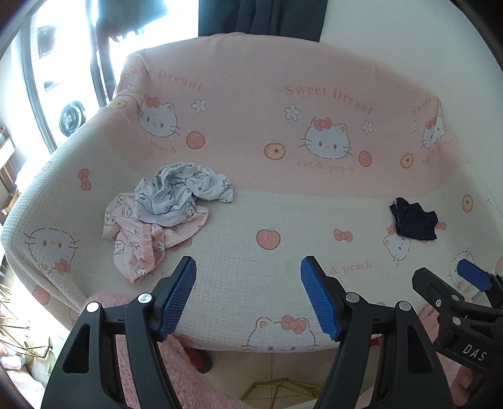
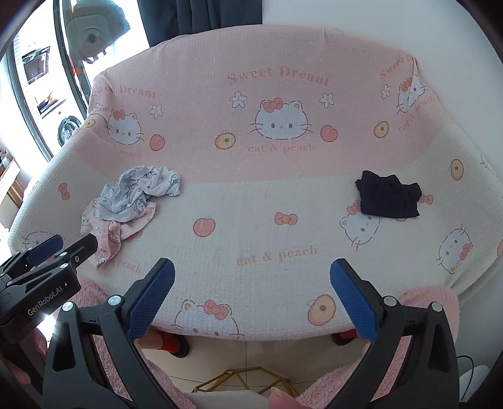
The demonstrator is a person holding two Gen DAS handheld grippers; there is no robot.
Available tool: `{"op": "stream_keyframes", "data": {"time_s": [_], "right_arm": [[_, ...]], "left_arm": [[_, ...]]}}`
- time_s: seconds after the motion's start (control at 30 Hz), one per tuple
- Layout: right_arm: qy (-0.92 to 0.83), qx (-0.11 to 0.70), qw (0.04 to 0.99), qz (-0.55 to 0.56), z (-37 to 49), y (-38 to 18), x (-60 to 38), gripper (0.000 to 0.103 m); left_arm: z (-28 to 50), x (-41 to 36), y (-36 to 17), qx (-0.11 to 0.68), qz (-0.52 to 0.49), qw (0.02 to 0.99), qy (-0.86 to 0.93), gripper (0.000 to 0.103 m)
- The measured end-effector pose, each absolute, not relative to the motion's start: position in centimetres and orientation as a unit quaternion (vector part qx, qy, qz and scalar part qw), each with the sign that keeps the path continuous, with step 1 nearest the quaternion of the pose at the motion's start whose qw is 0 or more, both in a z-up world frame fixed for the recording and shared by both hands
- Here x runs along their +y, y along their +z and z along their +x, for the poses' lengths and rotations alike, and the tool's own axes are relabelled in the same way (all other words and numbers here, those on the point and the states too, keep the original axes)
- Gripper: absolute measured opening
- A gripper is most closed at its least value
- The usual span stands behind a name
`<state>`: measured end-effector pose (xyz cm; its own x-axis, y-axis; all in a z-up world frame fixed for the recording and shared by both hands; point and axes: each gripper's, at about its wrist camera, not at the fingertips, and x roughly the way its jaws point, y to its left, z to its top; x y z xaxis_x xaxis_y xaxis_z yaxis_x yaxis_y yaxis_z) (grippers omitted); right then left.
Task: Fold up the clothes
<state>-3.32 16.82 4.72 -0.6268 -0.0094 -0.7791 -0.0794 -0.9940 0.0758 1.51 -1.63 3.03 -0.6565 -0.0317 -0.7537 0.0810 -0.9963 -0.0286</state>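
A crumpled pale blue printed garment lies on top of a crumpled pink printed garment at the left of the sofa seat; both also show in the right wrist view, the blue one over the pink one. A folded dark navy garment lies at the right of the seat. My left gripper is open and empty above the seat's front edge. My right gripper is open and empty, to the right of the left one.
The sofa is covered by a pink and white cat-and-peach blanket. A fluffy pink rug and a gold wire frame lie on the tiled floor below. A window is at the left and a dark curtain behind.
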Motion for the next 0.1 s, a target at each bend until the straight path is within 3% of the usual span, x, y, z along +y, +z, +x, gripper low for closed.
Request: {"op": "stream_keyframes", "data": {"time_s": [0.1], "right_arm": [[0.902,0.054,0.02,-0.427,-3.31,5.01,17.2,0.101]], "left_arm": [[1.48,-1.32,3.14,0.027,0.408,0.027,-0.912,0.071]]}}
